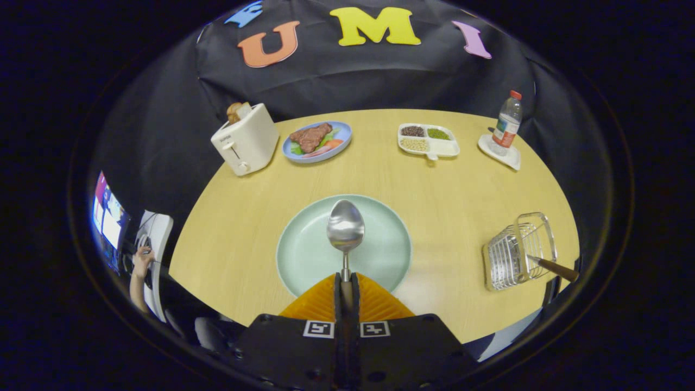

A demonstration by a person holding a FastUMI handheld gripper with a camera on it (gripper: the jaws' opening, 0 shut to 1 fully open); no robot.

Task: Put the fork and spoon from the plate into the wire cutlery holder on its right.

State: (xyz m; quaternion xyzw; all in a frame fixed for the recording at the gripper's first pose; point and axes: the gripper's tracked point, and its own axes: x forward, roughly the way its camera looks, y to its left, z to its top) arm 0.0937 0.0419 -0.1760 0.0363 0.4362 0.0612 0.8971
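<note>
Between tool [346, 290] fingers, spoon [345, 228] handle hidden, fork [554, 267] head obscured in holder [518, 250].

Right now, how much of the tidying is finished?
About halfway, it looks. A brown-handled utensil, probably the fork, already sits in the wire cutlery holder. The hand-held gripper is shut on the spoon, held above the plate. Still left: carrying the spoon right and dropping it into the holder.

My silver spoon [345, 231] mid-frame above the pale green plate [304, 255], brown-handled fork [551, 266] in the wire cutlery holder [518, 251] lower right.
</note>
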